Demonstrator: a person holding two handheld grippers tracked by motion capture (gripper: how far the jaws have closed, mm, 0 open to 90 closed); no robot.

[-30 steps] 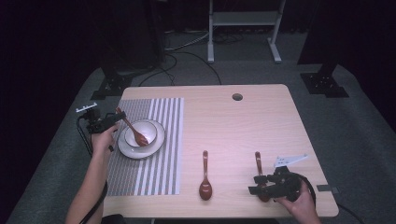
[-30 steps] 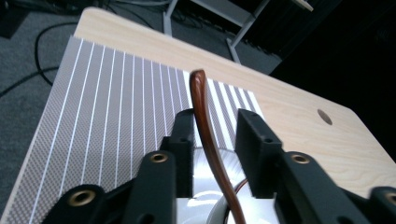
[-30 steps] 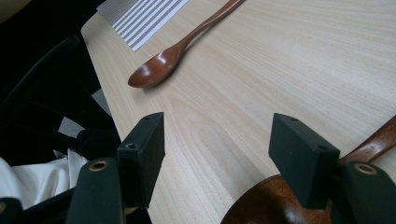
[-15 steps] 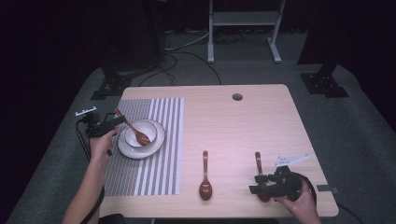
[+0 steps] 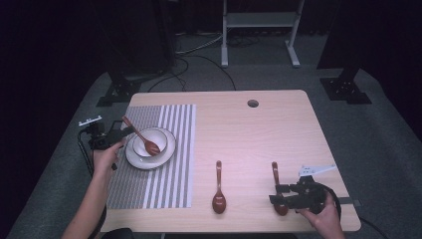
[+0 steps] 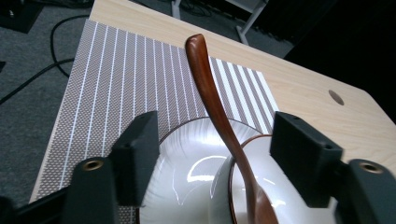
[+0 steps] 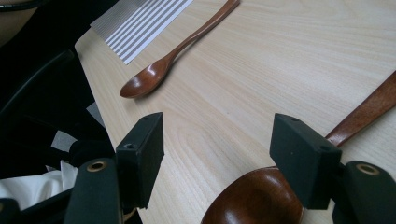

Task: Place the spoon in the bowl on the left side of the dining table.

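Three brown wooden spoons share a pale wood-grain bench (image 5: 278,134), and each sits where a place setting would want it or waits to be moved. Largest on the bench is the grey mat with white stripes (image 5: 169,149) along the left edge; it carries a white round plate (image 5: 166,154) with a white bowl (image 5: 140,138) on top. One spoon (image 5: 142,138) lies with its scoop in the bowl and its handle slanting up over the rim toward the far left corner, apparently propped there by the bowl's wall. The second spoon (image 5: 218,188) lies flat near the middle of the near edge; the third spoon (image 5: 274,172) lies flat toward the near right corner.

The left tool (image 6: 217,154) stands wide apart astride the propped handle, touching nothing. The right tool (image 7: 224,154) is likewise spread wide, empty, low over the third spoon's scoop.
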